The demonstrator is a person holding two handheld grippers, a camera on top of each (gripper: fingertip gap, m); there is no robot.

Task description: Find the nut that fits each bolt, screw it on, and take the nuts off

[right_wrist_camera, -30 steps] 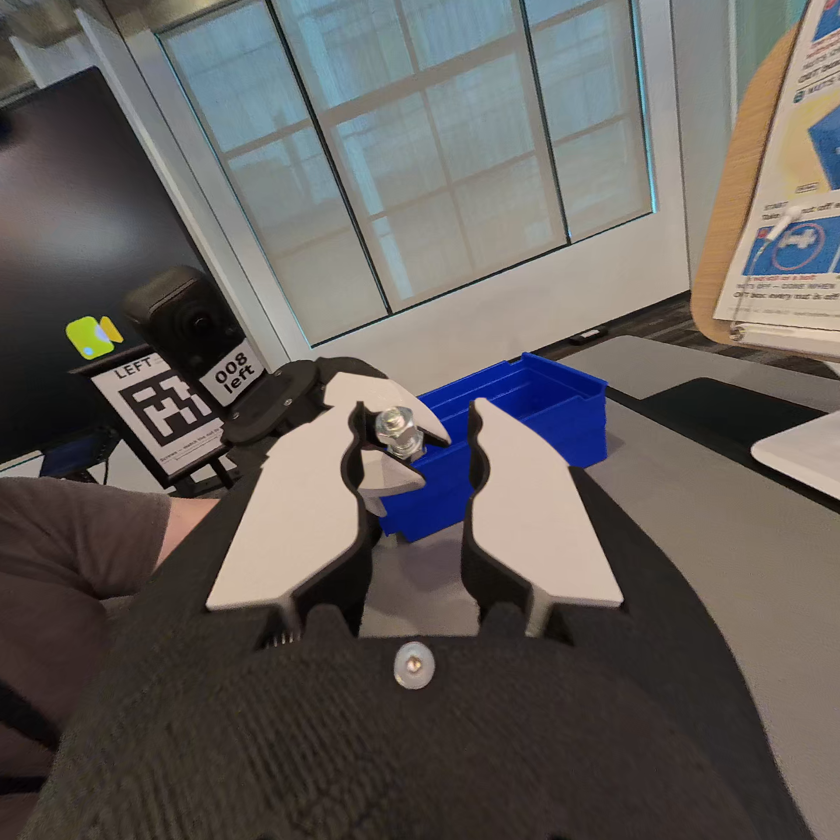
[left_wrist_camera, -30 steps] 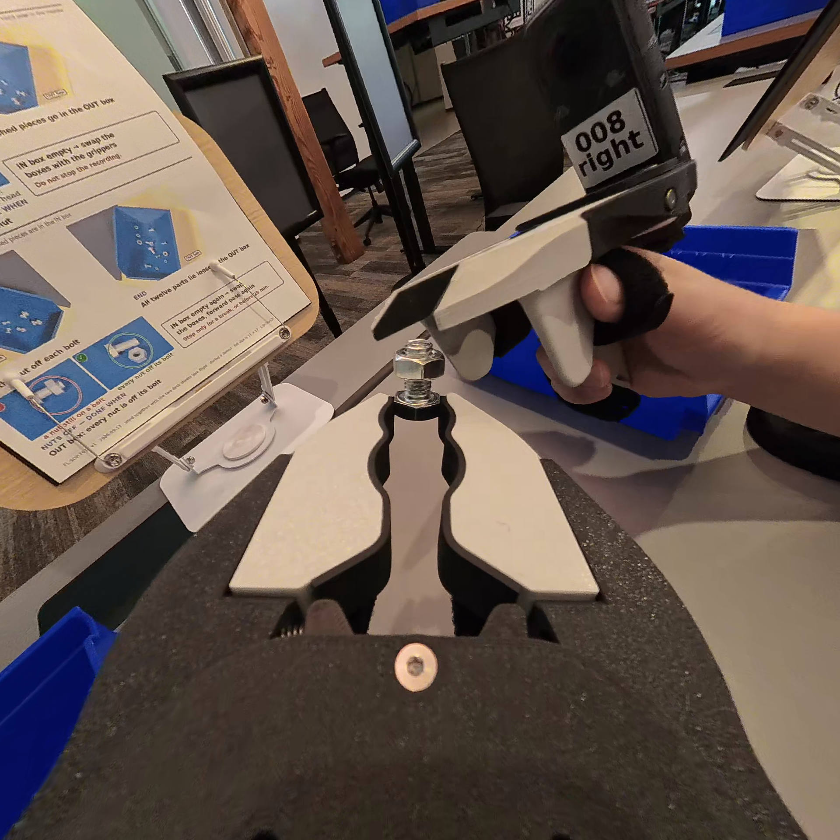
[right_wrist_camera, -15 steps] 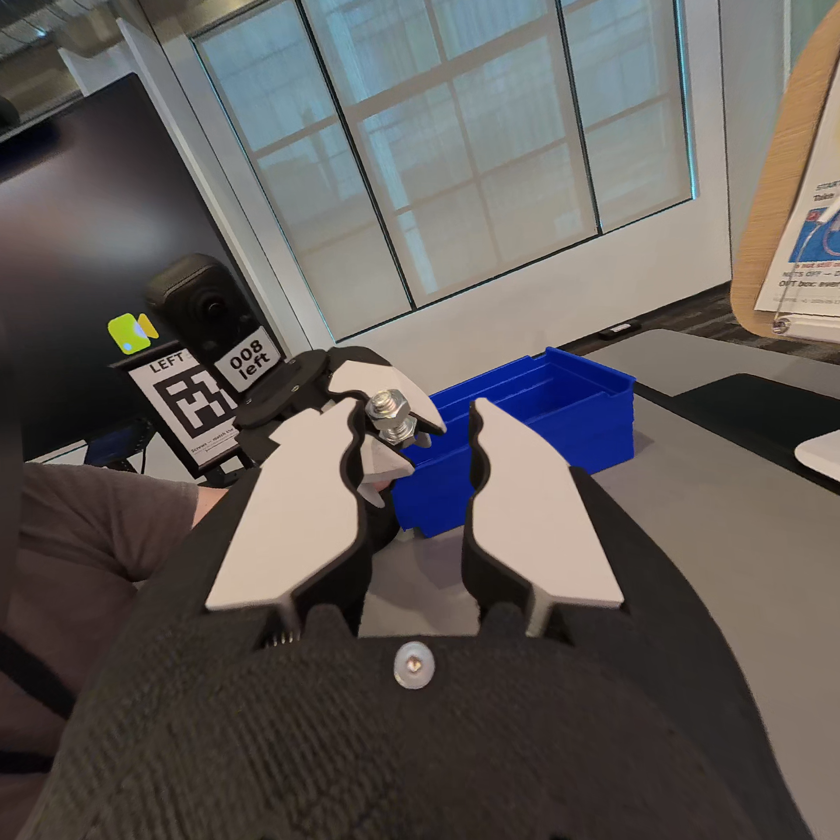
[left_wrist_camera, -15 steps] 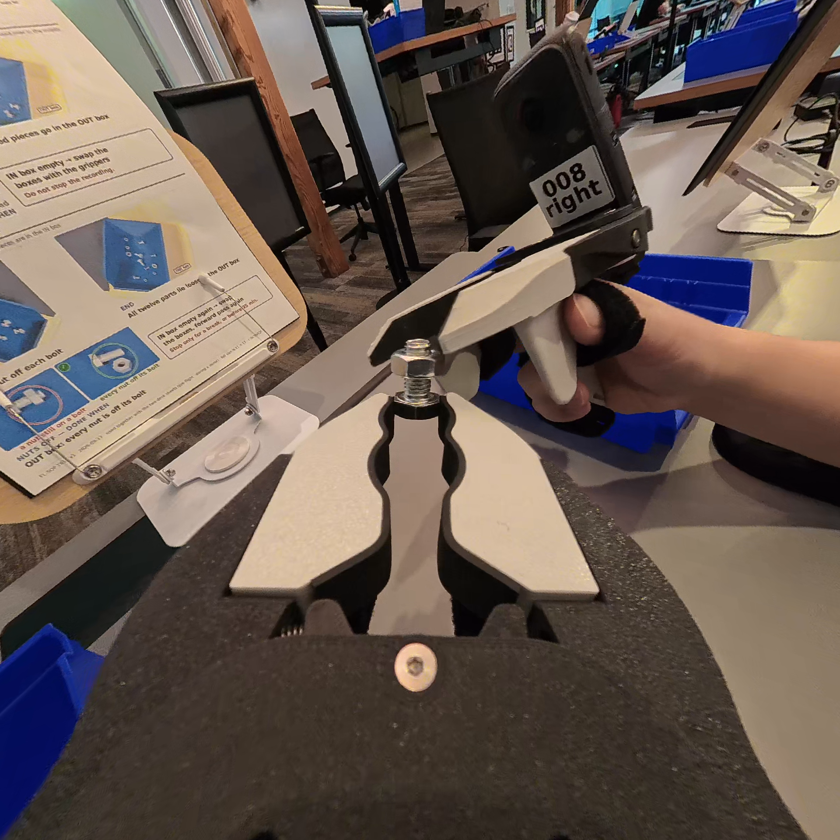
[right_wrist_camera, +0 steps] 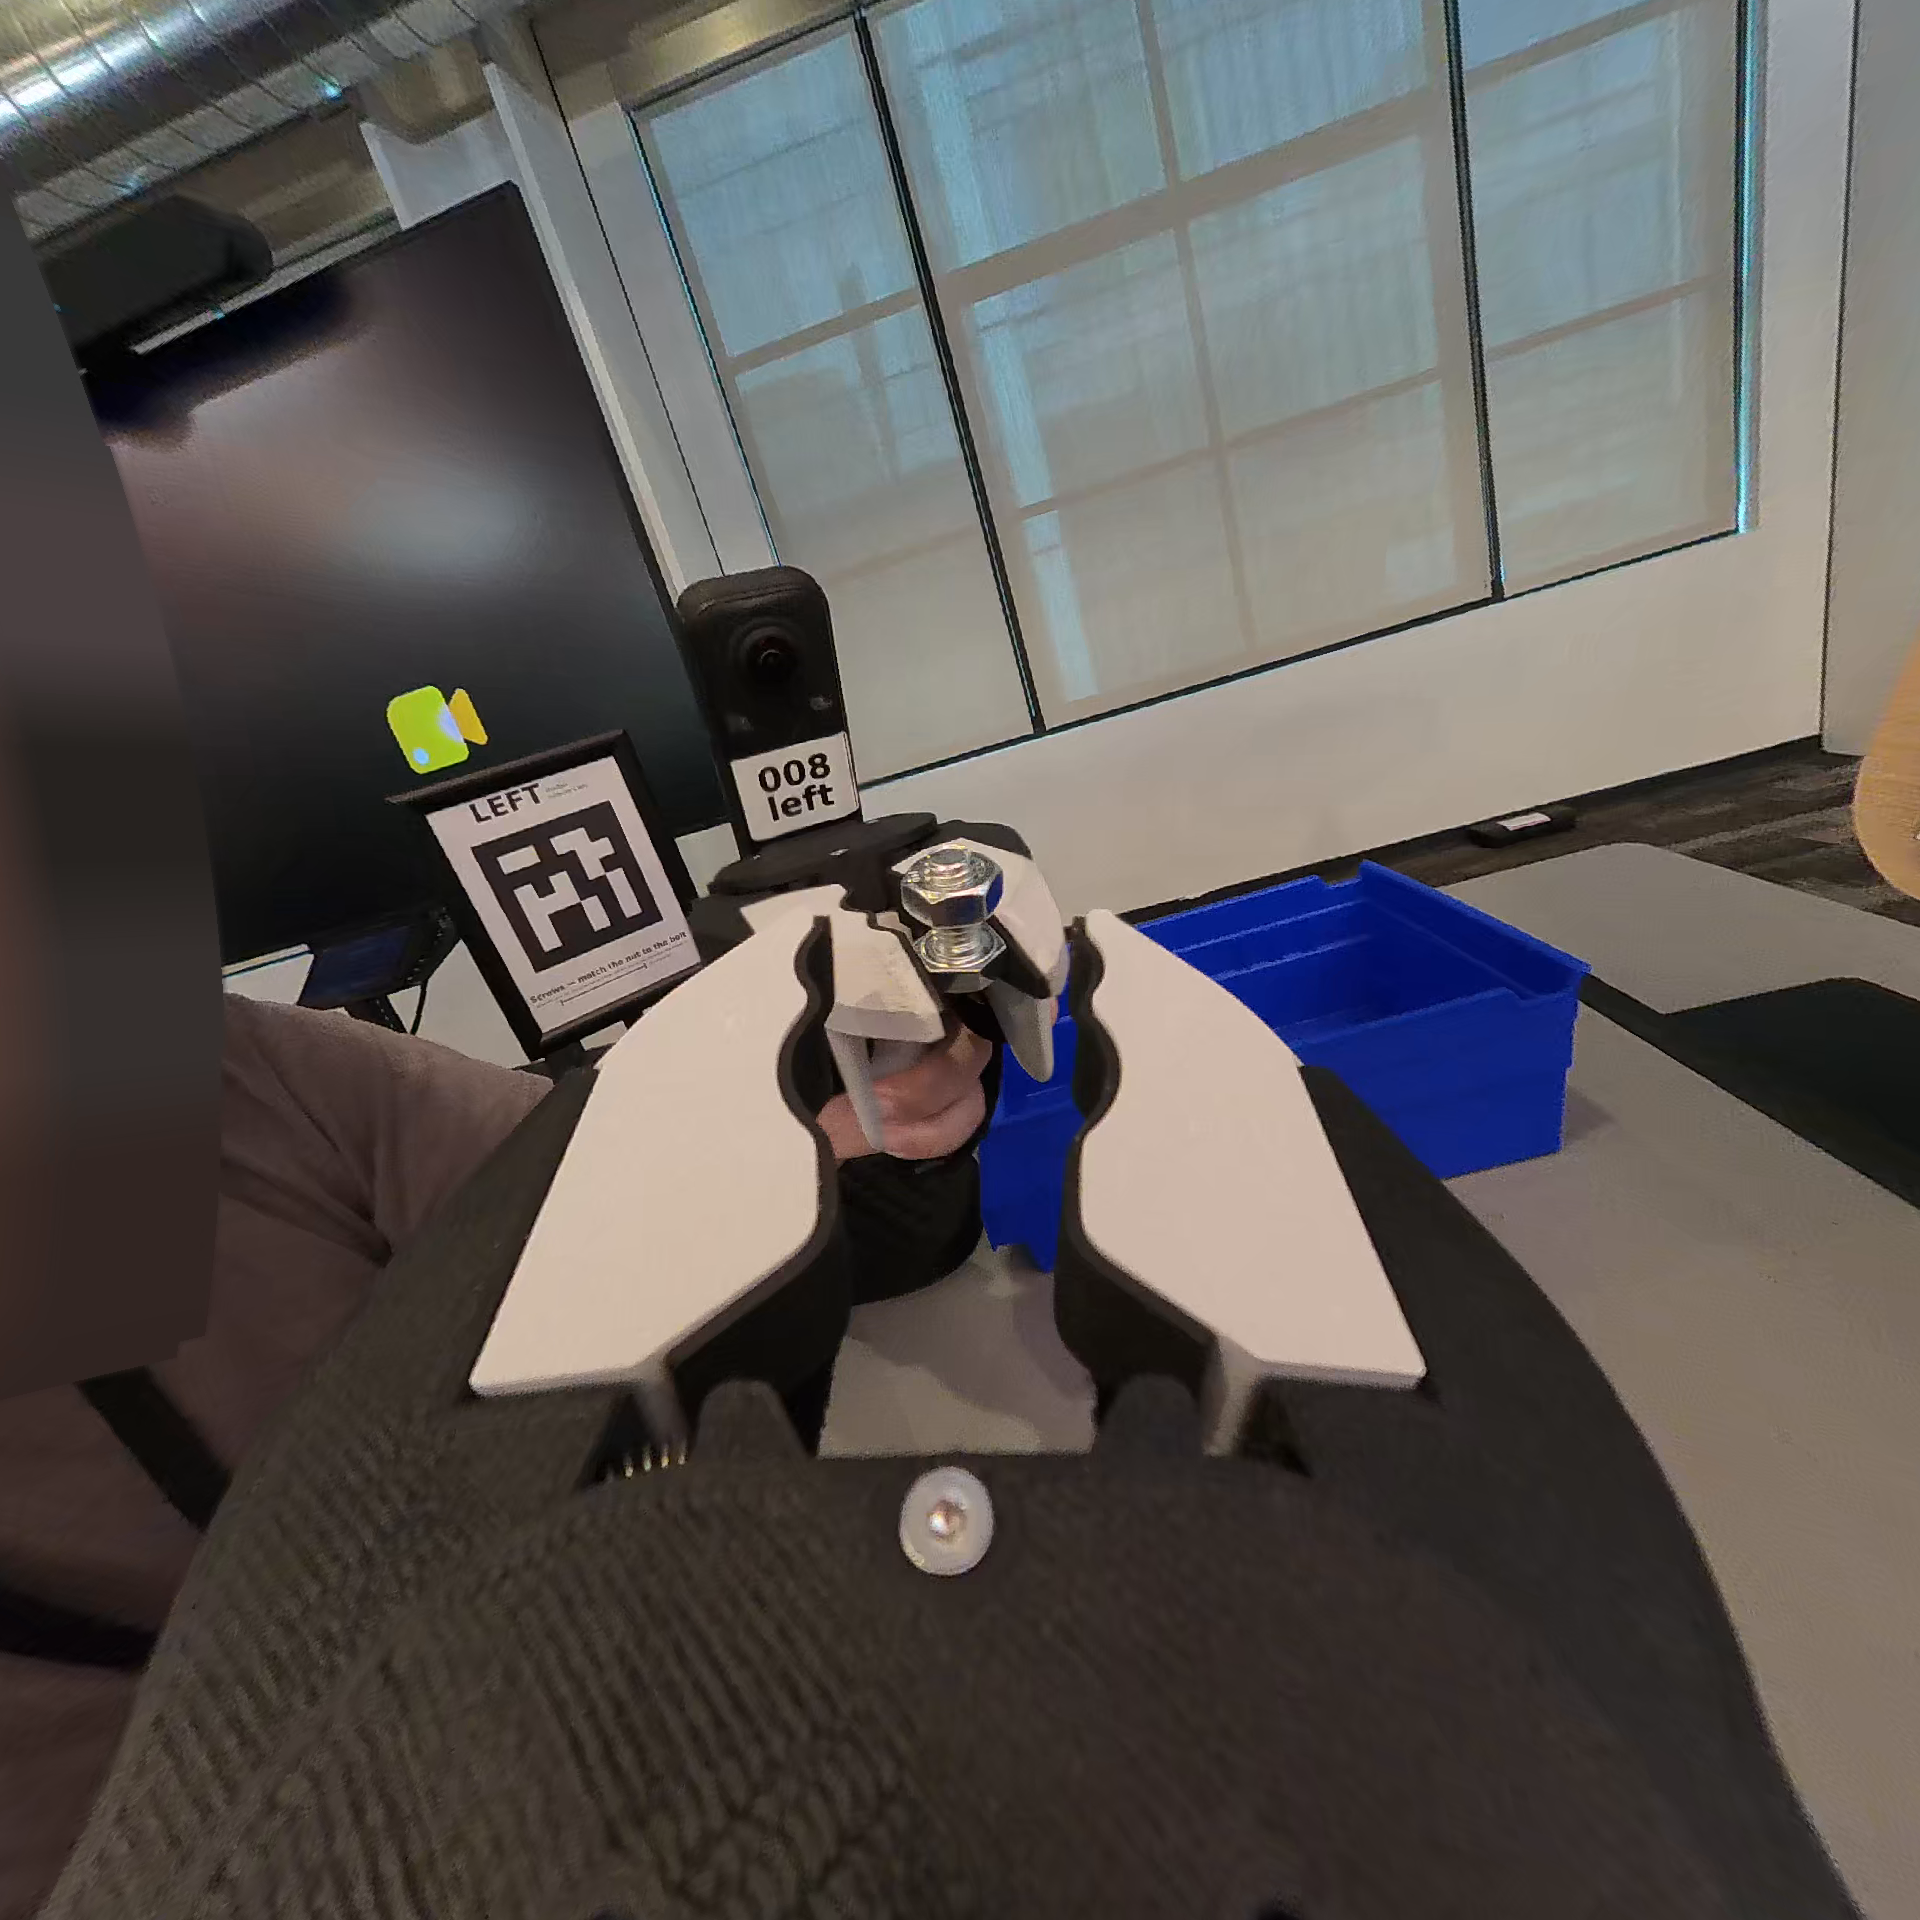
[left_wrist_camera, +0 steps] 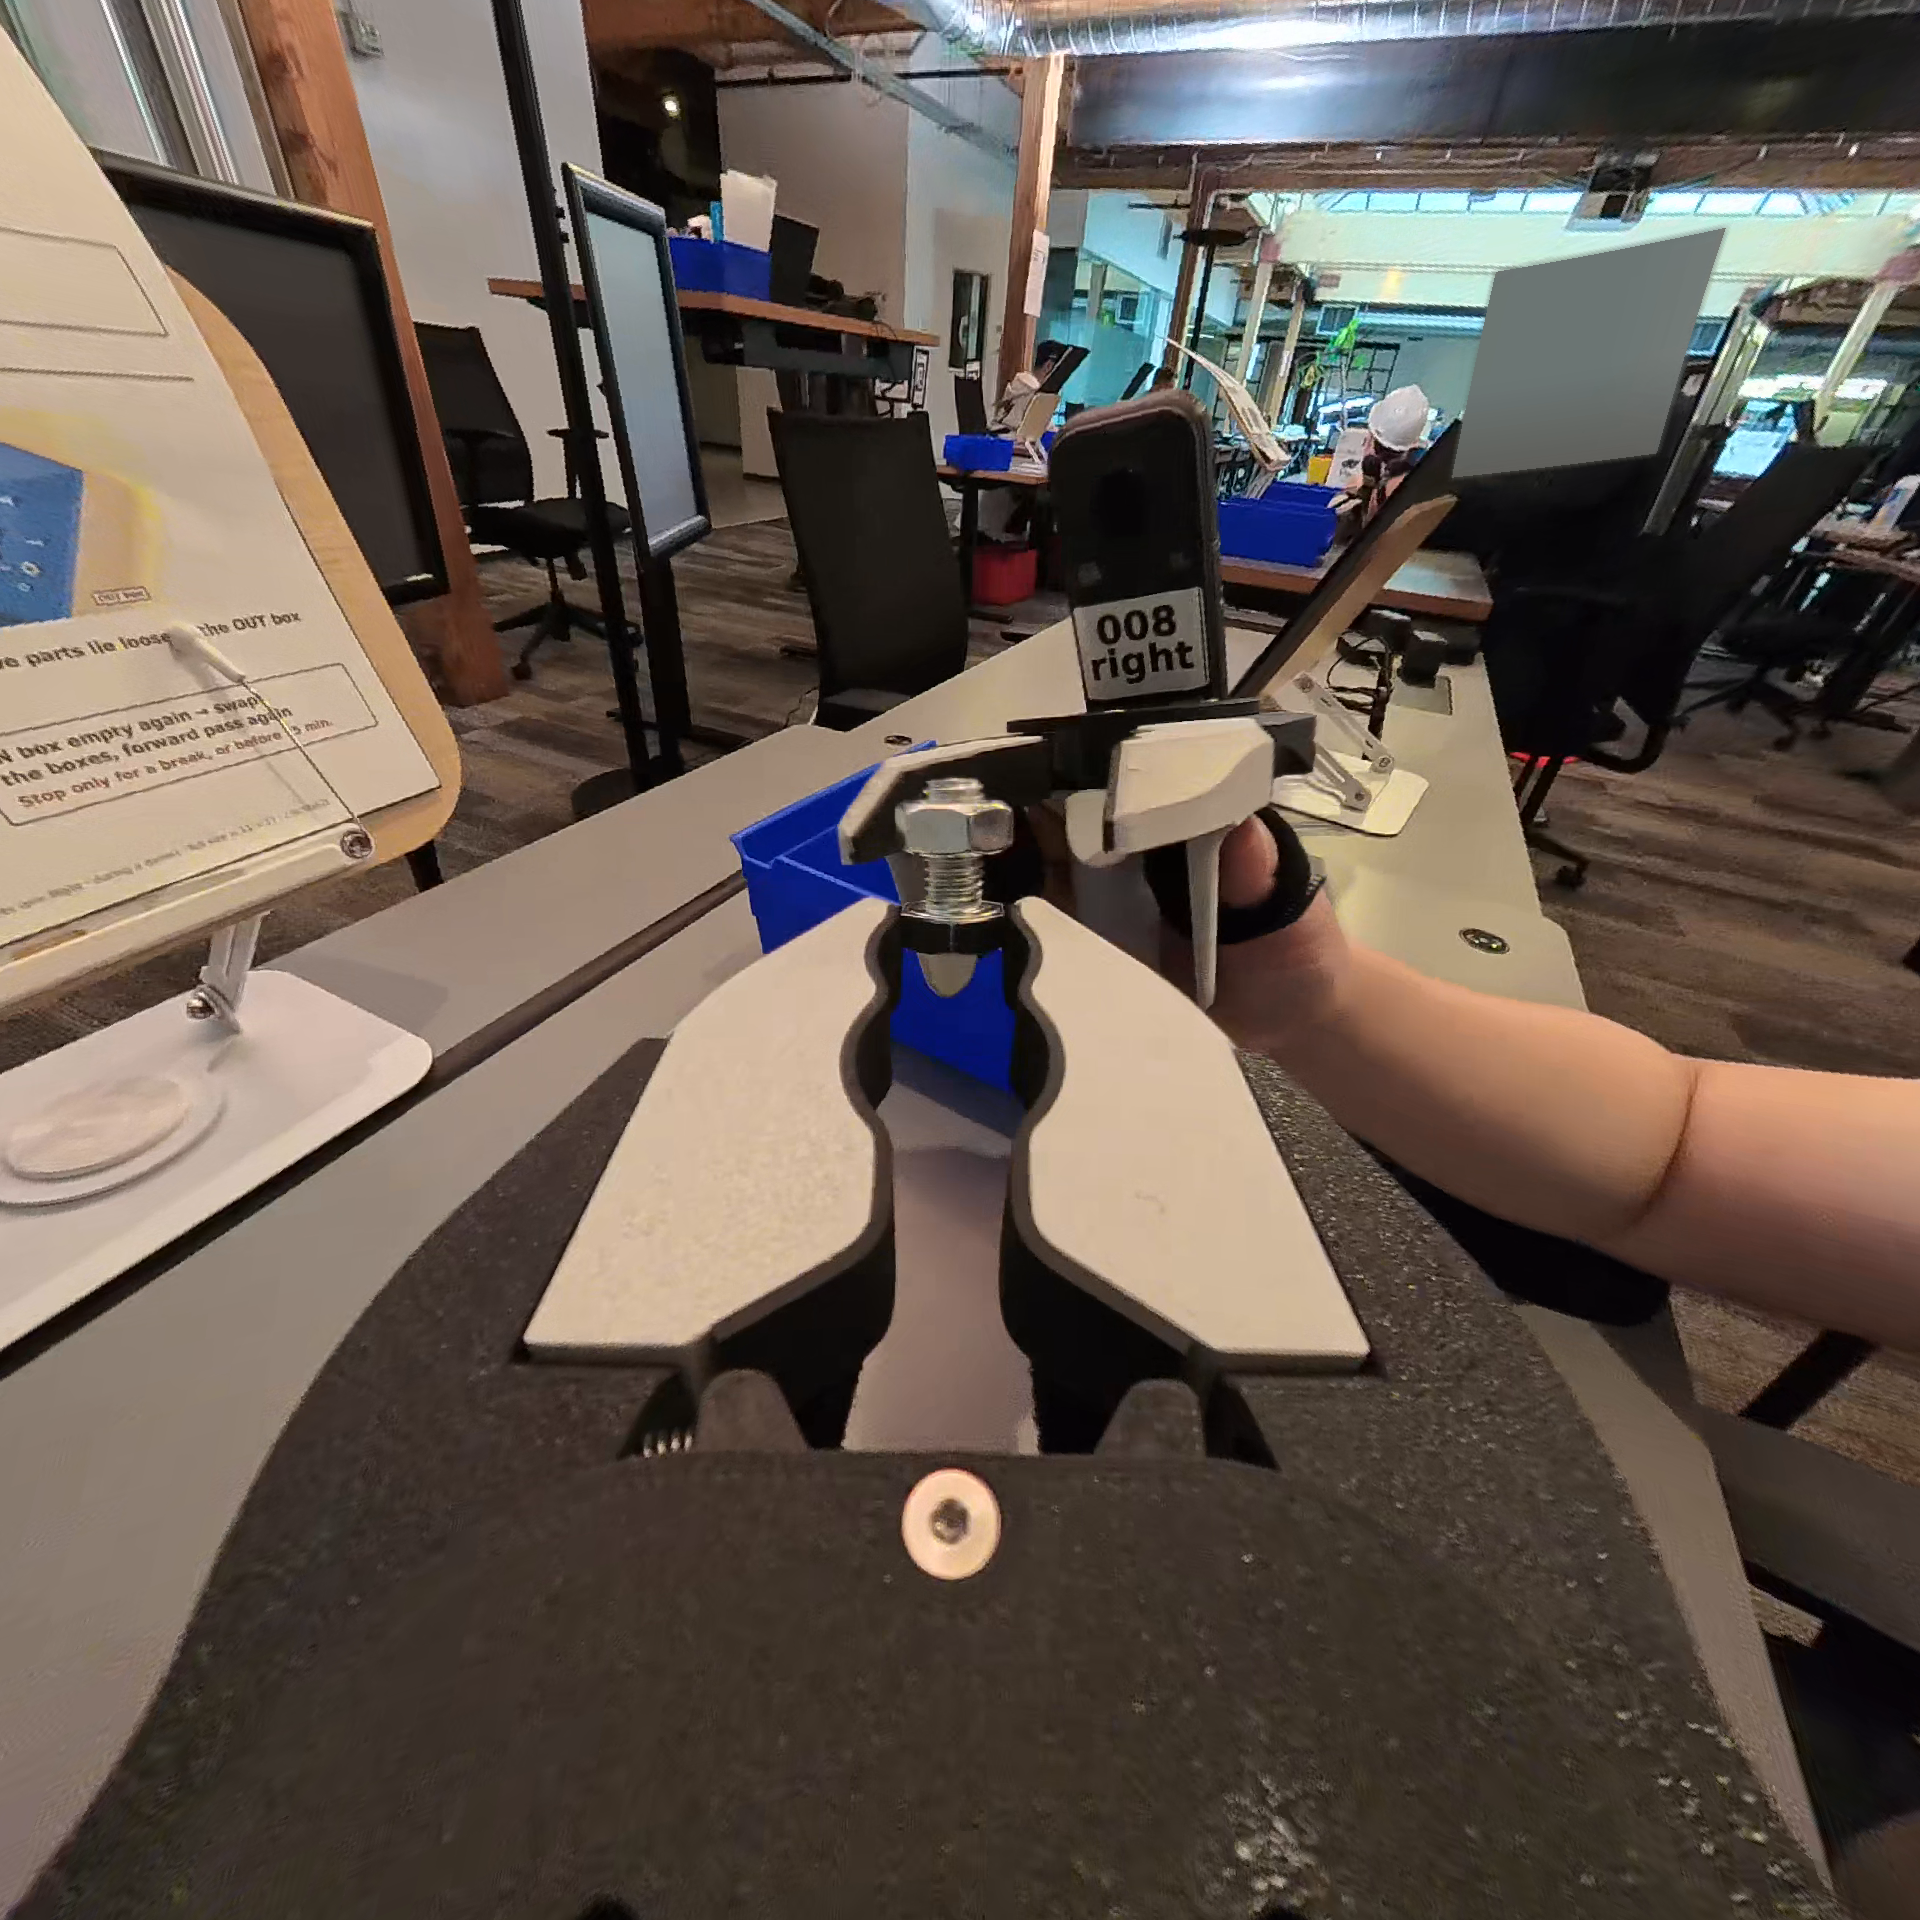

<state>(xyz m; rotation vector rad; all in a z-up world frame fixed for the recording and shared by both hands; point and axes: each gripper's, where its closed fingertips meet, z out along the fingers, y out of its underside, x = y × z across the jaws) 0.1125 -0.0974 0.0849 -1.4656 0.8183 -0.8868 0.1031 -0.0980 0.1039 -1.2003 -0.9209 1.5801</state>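
Observation:
A silver bolt stands upright with its head clamped between the fingertips of my left gripper, which is shut on it. A silver hex nut sits at the top of the thread. My right gripper is open. Its jaws stand wide apart, level with the nut, which sits centred at the gap between the tips and is not touched. In the left wrist view one of its fingers reaches in from the right behind the nut. The left gripper's fingers show in the right wrist view.
A blue bin stands on the grey table behind the bolt; it also shows in the right wrist view. An instruction board on a stand is at the left. A framed marker sign stands behind the left gripper.
The right gripper has levelled out and come in over the bolt, so the nut now sits centred between its open jaws instead of by its left finger. The left gripper stays shut on the bolt.

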